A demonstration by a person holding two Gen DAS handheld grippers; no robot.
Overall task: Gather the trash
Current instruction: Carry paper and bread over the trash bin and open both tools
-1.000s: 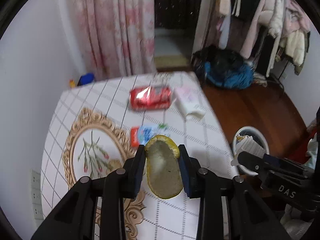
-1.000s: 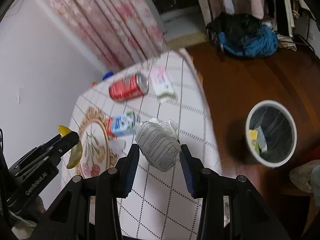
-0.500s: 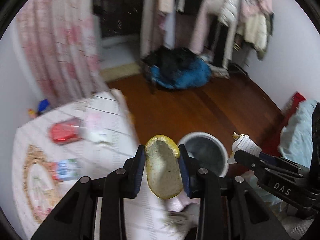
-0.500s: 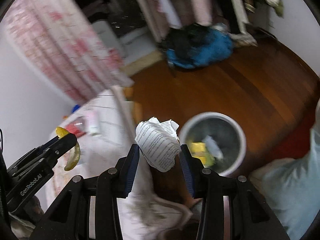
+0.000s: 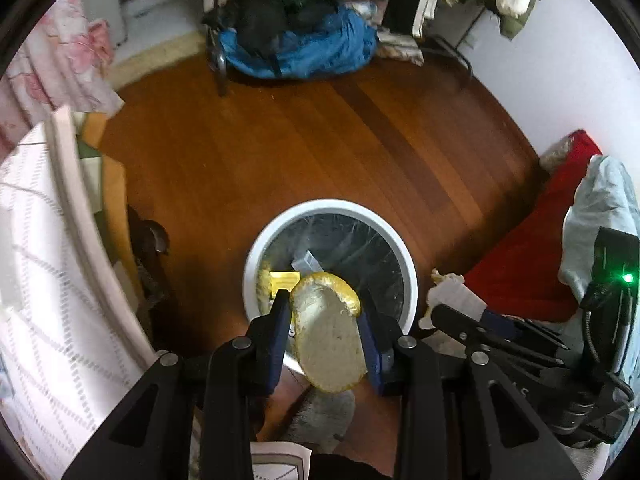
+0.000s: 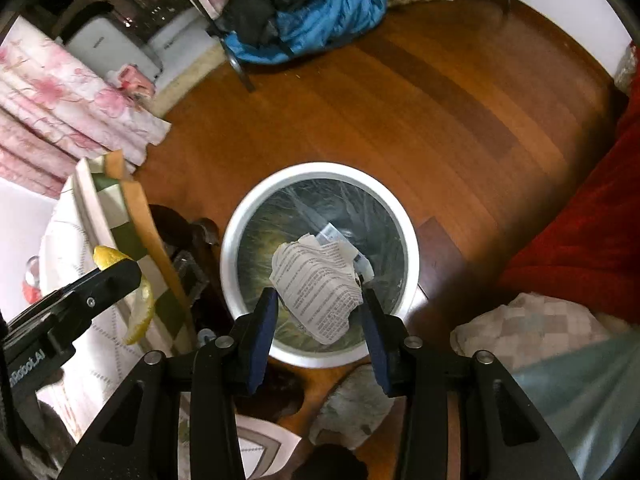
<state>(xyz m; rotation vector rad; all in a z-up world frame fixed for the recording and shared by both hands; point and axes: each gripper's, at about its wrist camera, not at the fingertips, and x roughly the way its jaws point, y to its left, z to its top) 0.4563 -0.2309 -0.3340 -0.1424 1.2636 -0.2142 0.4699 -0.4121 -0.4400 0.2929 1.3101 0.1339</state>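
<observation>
Overhead: crumpled printed paper (image 6: 318, 286), pale yellow-rimmed peel (image 5: 328, 332).

Left gripper (image 5: 323, 320): matte black linkage arms with round silver pivot screws, fingers (image 5: 277, 340) faced with dark blue pads. Right gripper (image 6: 320, 316): identical black frame, silver screws, blue pads. At lower left of the right wrist view, white lettering, apparently "Robot.AI", partly cut off. At right edge of the left wrist view, black cabling and a green indicator light.
</observation>
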